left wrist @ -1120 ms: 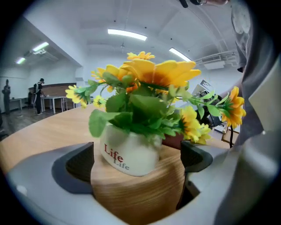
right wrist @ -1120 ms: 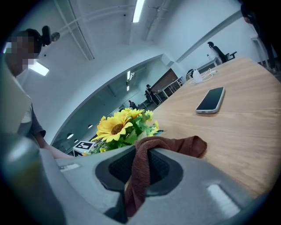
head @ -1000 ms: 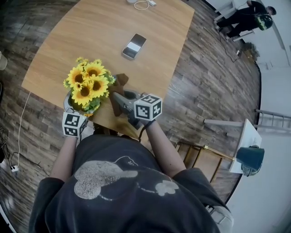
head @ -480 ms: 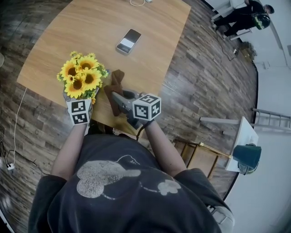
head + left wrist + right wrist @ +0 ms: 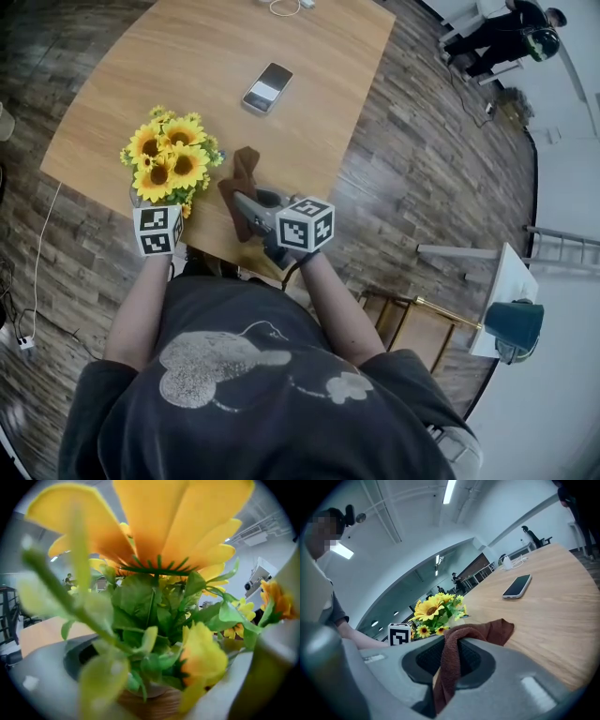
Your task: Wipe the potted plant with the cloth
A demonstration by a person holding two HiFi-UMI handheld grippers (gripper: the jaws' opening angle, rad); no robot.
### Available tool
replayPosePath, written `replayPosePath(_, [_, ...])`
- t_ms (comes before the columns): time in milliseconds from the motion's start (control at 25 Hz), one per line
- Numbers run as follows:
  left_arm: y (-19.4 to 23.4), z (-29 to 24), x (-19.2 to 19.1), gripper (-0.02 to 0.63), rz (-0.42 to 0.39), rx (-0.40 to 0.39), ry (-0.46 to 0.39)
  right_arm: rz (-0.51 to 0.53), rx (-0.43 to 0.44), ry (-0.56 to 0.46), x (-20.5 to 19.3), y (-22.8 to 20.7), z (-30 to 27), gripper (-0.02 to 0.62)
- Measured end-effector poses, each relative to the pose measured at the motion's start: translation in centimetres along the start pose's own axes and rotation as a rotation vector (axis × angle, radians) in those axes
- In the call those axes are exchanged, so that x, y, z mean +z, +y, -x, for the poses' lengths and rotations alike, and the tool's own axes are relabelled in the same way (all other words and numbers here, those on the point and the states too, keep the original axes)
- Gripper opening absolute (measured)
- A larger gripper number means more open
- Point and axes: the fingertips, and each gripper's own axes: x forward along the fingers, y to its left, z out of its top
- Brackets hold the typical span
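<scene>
The potted plant (image 5: 169,167), a bunch of yellow sunflowers with green leaves, stands near the table's front left corner. My left gripper (image 5: 159,660) reaches in at its base. Its jaws have just been closing and stand on either side of the pot (image 5: 151,692), with gaps still showing at the pads. Blossoms and leaves fill most of the left gripper view. To the right of the plant, my right gripper (image 5: 247,202) is shut on the brown cloth (image 5: 242,173). The cloth (image 5: 483,631) drapes over and between its jaws.
A phone (image 5: 267,87) lies mid-table, and a white cable (image 5: 286,6) at the far edge. The wooden table (image 5: 319,103) ends just in front of the person. A white side table with a teal object (image 5: 514,323) stands at the right. People are far off (image 5: 511,33).
My left gripper has moved in closer to the plant's base. The right gripper keeps the cloth beside the plant, little changed.
</scene>
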Motion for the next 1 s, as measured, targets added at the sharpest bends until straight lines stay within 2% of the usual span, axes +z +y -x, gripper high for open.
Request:
replayPosePath(160, [0.0, 0.6, -0.3, 0.535, -0.045, -0.103, -0.007, -0.004, -0.006, -0.020, 0.7, -0.7, -0.5, 0.044])
replayPosePath(440, [-0.8, 2.5, -1.3, 0.535, -0.146, -0.376, 0.016, 0.026, -0.080, -0.048, 3.6, -2.1, -2.1, 0.044])
replayPosePath(600, [-0.7, 3.1, -1.9, 0.541, -0.209, -0.510, 0.003, 0.069, -0.108, -0.023, 5.3, -3.3, -3.7, 0.044])
replayPosePath(800, [-0.6, 4.0, -2.0, 0.543, -0.243, -0.669, 0.009, 0.013, -0.093, 0.015, 5.6, -4.8, -7.1, 0.044])
replayPosePath(1000, [-0.8, 4.4, -2.0, 0.542, -0.291, -0.764, 0.017, -0.003, -0.018, 0.061, 5.2, -4.1, -11.0, 0.044])
